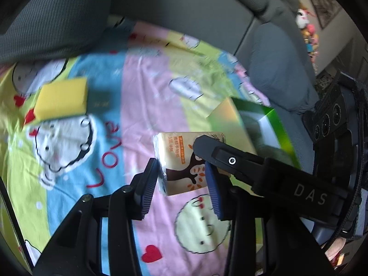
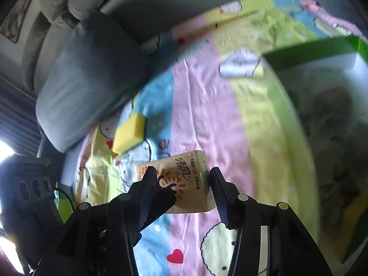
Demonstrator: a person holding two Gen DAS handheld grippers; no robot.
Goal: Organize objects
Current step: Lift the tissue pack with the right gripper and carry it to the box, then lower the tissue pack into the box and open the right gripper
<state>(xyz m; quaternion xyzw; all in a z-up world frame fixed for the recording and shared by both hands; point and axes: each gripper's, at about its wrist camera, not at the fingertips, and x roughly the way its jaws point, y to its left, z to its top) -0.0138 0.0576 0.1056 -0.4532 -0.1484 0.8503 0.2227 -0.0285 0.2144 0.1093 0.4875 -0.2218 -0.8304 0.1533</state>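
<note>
The surface is a sofa seat covered by a striped cartoon sheet (image 1: 142,96) in pink, blue, yellow and green, with round white animals, red hearts and the word "LOVE". Grey cushions (image 2: 92,80) rise at the far side, and another grey cushion (image 1: 276,69) closes the right end in the left wrist view. Beyond it, small colourful toys (image 1: 308,32) and a framed picture (image 1: 322,2) show in the room.

A tissue pack (image 2: 184,184), beige with a brown tree and orange leaves, is lifted above the sheet. Both grippers have it: the left gripper (image 1: 184,184) presses its blue pads on the two sides of the pack, and the right gripper (image 2: 181,191) clamps it from the other direction, jaws narrow around it. One finger of the right gripper lies across the pack in the left wrist view.

A yellow sponge (image 1: 62,101) with a dark green side lies on the sheet, well apart from the pack, near the far cushion. A green box (image 2: 322,115), open and white inside, stands near the right edge of the sheet; what is inside is too blurred to tell. Between sponge and box the pink and yellow stripes are open.
</note>
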